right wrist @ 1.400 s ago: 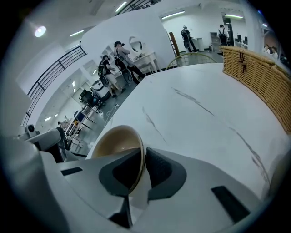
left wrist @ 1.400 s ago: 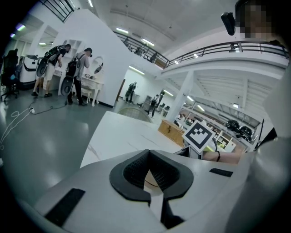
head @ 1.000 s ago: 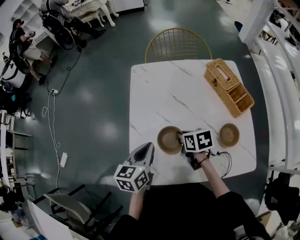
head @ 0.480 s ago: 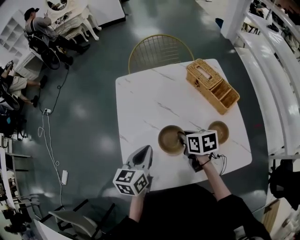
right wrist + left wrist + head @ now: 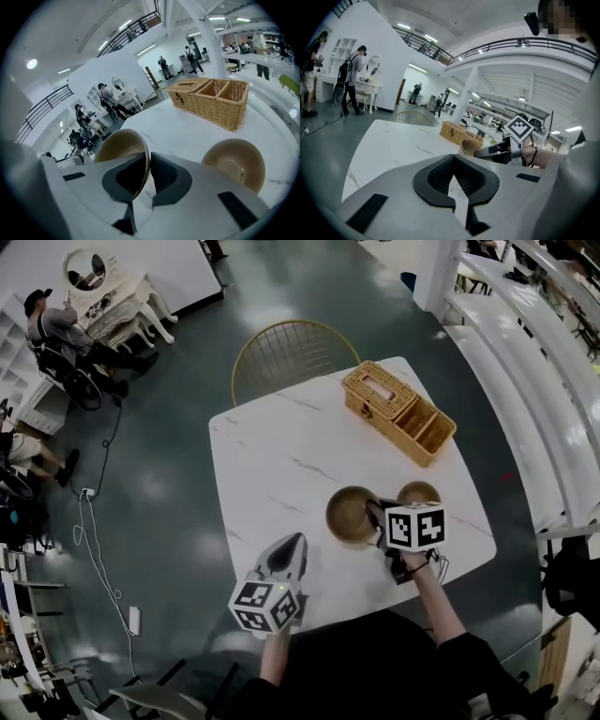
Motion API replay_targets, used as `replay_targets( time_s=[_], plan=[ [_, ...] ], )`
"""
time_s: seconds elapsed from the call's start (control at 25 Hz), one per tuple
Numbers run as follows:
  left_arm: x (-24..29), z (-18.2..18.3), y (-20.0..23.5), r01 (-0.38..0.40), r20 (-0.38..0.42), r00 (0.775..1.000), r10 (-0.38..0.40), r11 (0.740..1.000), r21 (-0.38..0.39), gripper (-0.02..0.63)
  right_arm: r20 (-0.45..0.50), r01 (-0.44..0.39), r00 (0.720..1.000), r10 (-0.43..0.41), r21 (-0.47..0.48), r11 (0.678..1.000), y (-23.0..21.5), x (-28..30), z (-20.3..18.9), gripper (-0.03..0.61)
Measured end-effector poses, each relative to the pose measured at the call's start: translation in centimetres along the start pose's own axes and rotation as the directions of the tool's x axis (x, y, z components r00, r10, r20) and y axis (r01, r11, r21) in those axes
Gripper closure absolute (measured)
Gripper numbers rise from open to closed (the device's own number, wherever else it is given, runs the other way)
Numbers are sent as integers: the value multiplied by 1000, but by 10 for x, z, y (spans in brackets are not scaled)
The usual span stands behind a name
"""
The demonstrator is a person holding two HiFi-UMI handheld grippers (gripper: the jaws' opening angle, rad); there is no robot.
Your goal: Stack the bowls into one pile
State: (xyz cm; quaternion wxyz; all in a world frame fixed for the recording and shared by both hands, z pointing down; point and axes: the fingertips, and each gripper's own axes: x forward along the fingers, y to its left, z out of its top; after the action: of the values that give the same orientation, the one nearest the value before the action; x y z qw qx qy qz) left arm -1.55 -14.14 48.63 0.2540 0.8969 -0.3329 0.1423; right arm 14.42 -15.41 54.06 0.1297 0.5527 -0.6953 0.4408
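Observation:
My right gripper (image 5: 373, 514) is shut on the near rim of a tan bowl (image 5: 350, 515), which it holds tilted over the white marble table (image 5: 272, 456). In the right gripper view the bowl's rim (image 5: 123, 145) is clamped between the dark pads of my right gripper (image 5: 147, 173). A second tan bowl (image 5: 418, 493) rests upright on the table just right of the held one, seen empty as the second bowl (image 5: 234, 161). My left gripper (image 5: 298, 538) hovers near the table's front edge, shut and empty; it (image 5: 452, 161) faces the held bowl (image 5: 469, 146).
A wicker basket (image 5: 398, 412) with compartments stands at the table's far right, and shows as the basket (image 5: 211, 101) behind the second bowl. A gold wire chair (image 5: 284, 357) is tucked in at the far side. People sit and stand at the room's far left.
My right gripper has carried the bowl to the right, and the gap to the second bowl has shrunk. My left gripper has drifted a little rightward near the front edge.

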Motion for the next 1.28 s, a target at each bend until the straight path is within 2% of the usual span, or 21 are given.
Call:
replay_targets(
  time_s=[0.4,0.72,1.28],
  plan=[
    [32,4,-31,98,-43,994,-96,994,52,600,89,90,991,-99,92,992,-44,-32,9,545],
    [48,-4,-48,150,-81,986,-144,986,70,600,148,177,968,-203,176,968,-86,-58,8,545],
    [71,-19,-71,213,-145,969,-200,974,79,600,145,300,927,-346,269,915,-141,-89,-9,545]
  ],
)
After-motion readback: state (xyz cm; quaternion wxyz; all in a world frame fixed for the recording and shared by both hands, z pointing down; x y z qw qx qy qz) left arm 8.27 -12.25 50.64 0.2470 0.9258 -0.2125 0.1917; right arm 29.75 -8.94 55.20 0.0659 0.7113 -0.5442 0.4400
